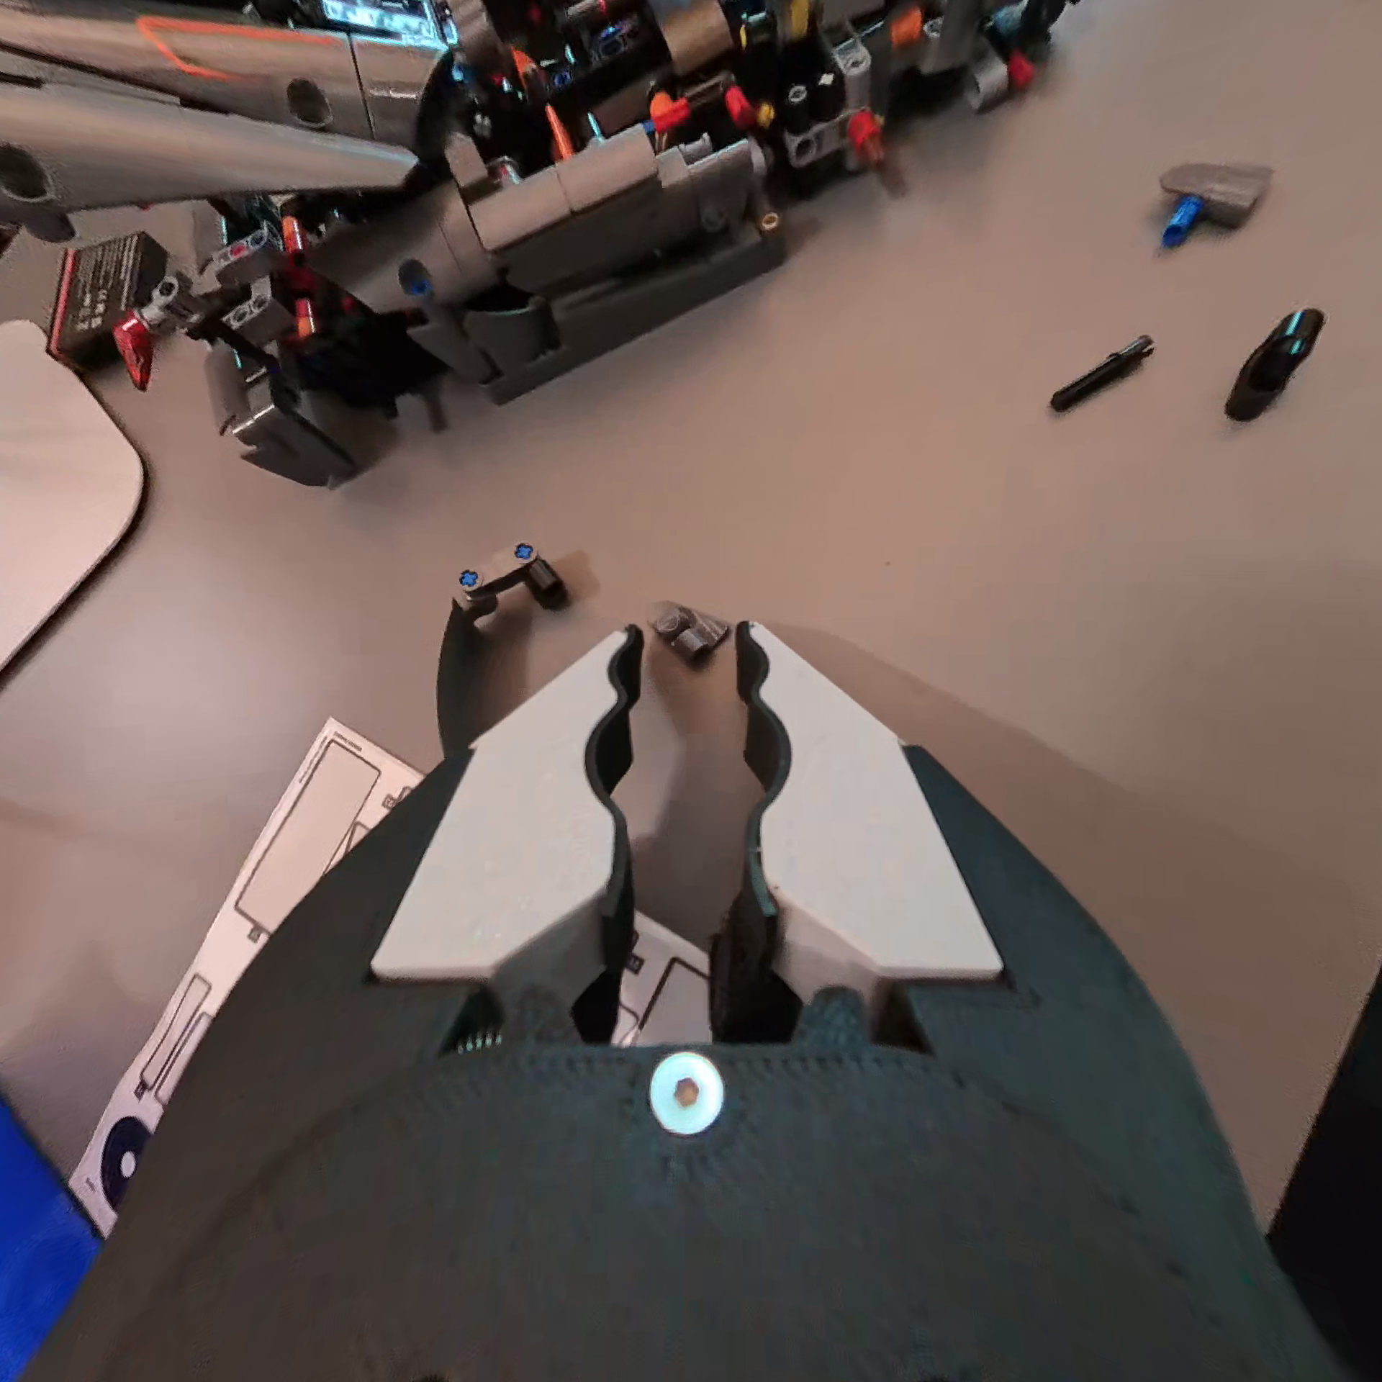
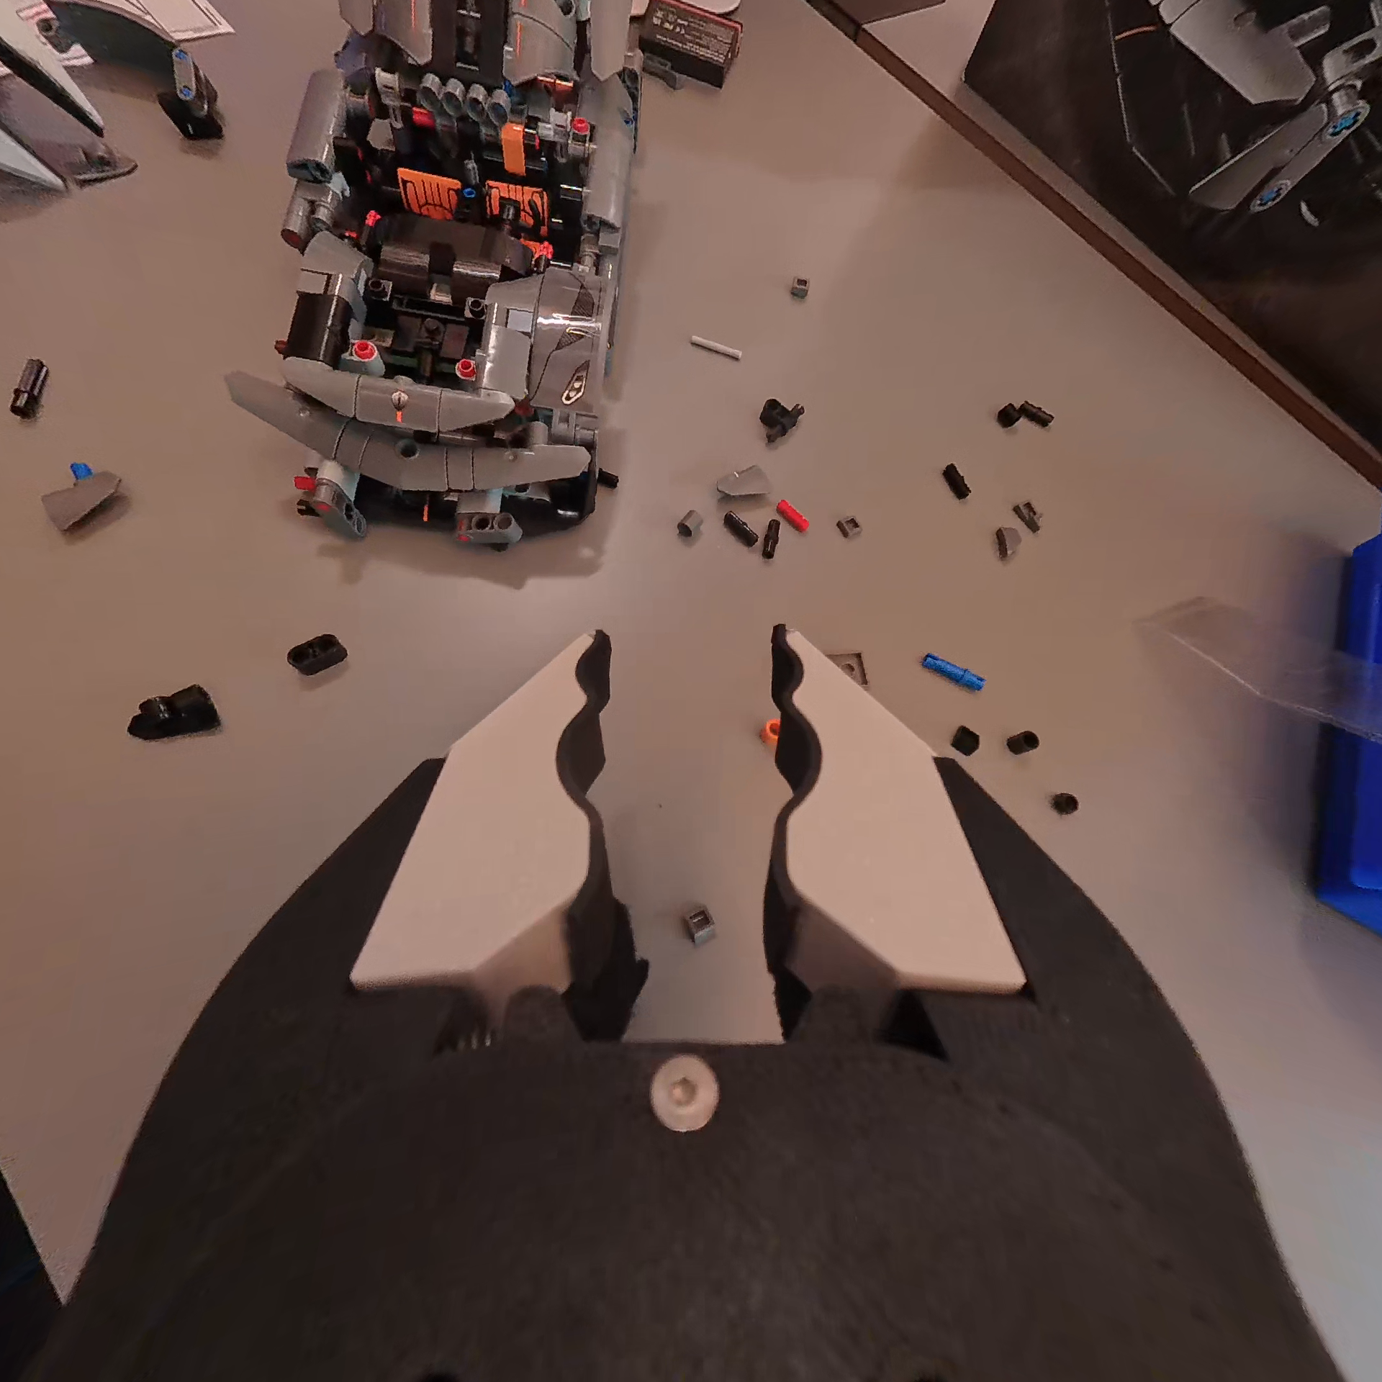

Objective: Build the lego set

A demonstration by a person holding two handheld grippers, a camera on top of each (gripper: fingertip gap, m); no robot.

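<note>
Lego car (image 1: pixel 523 187) top cut off, blurred, paper sheet (image 1: pixel 299 860) half hidden

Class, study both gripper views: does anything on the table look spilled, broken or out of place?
Nothing looks broken. Small loose pieces lie scattered on the table to the right of the half-built car, as expected mid-build. Both the left gripper and the right gripper are open and empty.

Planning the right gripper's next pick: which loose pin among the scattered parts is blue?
The blue pin lying just right of the right gripper fingertips. The red pin and black pins lie farther ahead, nearer the car model.
</note>
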